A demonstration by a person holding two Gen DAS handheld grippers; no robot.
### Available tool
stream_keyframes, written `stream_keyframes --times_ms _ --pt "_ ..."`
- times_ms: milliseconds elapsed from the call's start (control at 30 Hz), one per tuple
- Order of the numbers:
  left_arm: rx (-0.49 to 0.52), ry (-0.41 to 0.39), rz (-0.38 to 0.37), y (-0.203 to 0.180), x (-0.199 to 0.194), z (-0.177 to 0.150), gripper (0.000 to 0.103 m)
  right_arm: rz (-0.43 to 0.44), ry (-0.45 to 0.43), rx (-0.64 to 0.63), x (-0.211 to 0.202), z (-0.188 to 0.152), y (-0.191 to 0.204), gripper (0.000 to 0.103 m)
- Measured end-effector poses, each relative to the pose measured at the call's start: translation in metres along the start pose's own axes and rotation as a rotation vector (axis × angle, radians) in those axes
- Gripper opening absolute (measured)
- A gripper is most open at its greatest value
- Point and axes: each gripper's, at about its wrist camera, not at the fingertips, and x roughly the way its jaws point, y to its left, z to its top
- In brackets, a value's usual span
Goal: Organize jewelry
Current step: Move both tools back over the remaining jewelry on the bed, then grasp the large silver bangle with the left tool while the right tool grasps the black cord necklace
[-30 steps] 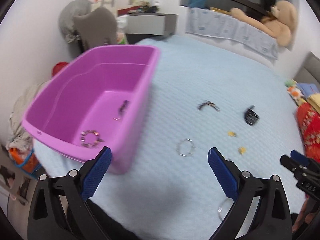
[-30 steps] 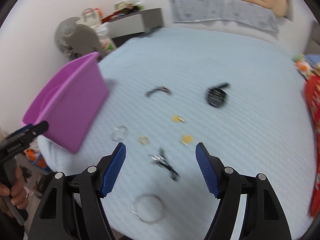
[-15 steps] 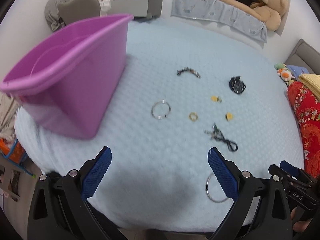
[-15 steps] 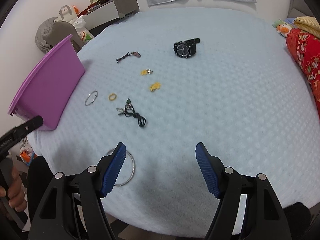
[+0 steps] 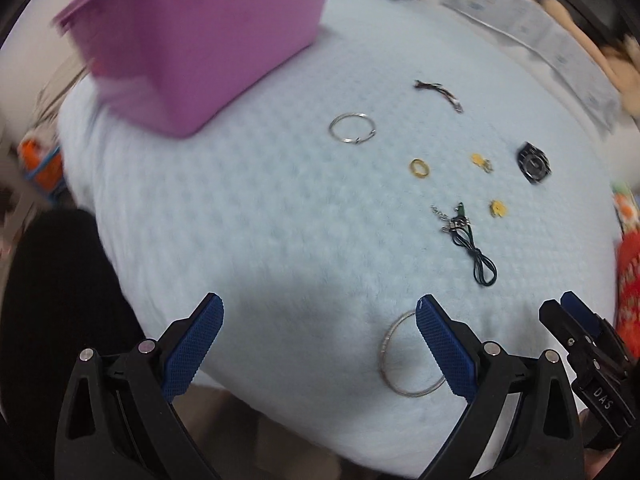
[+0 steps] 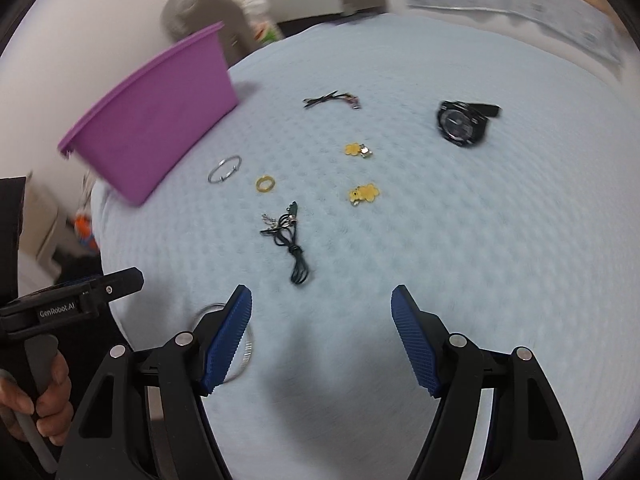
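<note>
Left wrist view: the left tool (image 5: 318, 340) is being held spread wide and empty above the blue bed (image 5: 280, 208), its right finger overlapping a large silver bangle (image 5: 404, 360). The right tool (image 6: 322, 334) is likewise being held released over the bed, with a ring (image 6: 265, 183), a watch (image 6: 460, 122) and a dark cord necklace (image 6: 290, 236) being left scattered beside the purple bin (image 6: 160, 116).

surface: pale blue bed (image 6: 460, 240) | on it: purple bin (image 6: 160, 120), watch (image 6: 460, 122), bangles (image 5: 352, 128), gold ring (image 6: 265, 183), flower charms (image 6: 363, 193), cord necklace (image 6: 290, 236)
</note>
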Motion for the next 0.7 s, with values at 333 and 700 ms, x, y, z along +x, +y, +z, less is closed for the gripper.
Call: stream_keyframes --times_ms 333,700 --pt "-0.204 0.023 0.133 -0.051 0.009 -0.068 0.095 0.154 0.106 -0.216 0.038 0.029 -0.008 0.069" --pt "-0.253 -0.055 0.224 -0.061 0.029 -0.092 0.095 0.182 0.13 -0.357 0.07 0.03 0.004 0.069"
